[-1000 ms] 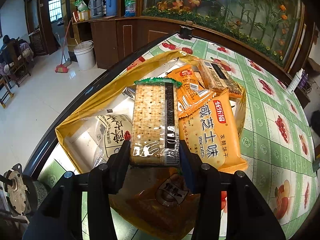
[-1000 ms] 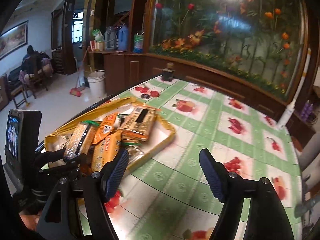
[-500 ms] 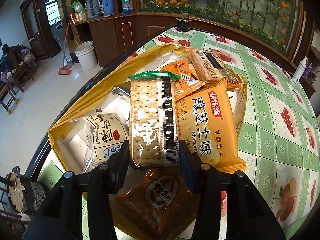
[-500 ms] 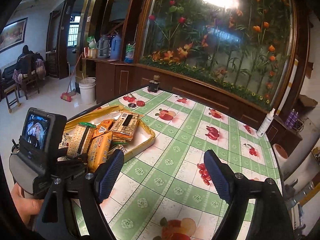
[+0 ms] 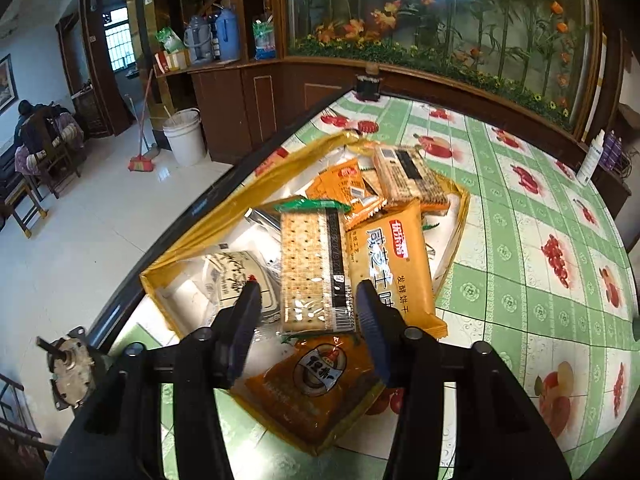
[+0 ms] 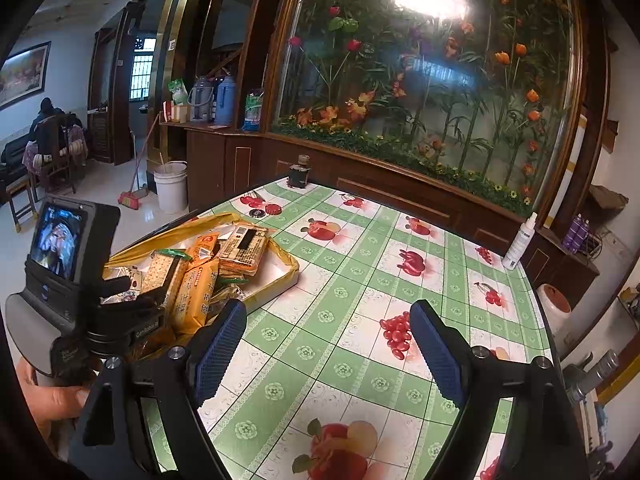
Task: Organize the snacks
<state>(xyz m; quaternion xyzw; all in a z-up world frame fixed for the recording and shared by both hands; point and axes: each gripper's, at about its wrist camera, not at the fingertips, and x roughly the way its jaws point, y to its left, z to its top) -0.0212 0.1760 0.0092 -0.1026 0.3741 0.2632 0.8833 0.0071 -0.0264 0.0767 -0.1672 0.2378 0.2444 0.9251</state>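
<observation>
A yellow tray at the table's left edge holds several snack packs. A clear cracker pack with green ends lies on top, beside an orange biscuit pack. My left gripper is open, its fingers apart on either side of the cracker pack's near end, not gripping it. A dark orange pack lies below it. In the right wrist view my right gripper is open and empty above the tablecloth, right of the tray and the cracker pack.
The green checked tablecloth with fruit prints covers the round table. A white spray bottle stands at the far right edge, a small dark jar at the far edge. A white bucket and a broom stand on the floor to the left.
My left gripper has opened and let go of the cracker pack, which now rests on the pile. Both grippers have drawn back and risen a little.
</observation>
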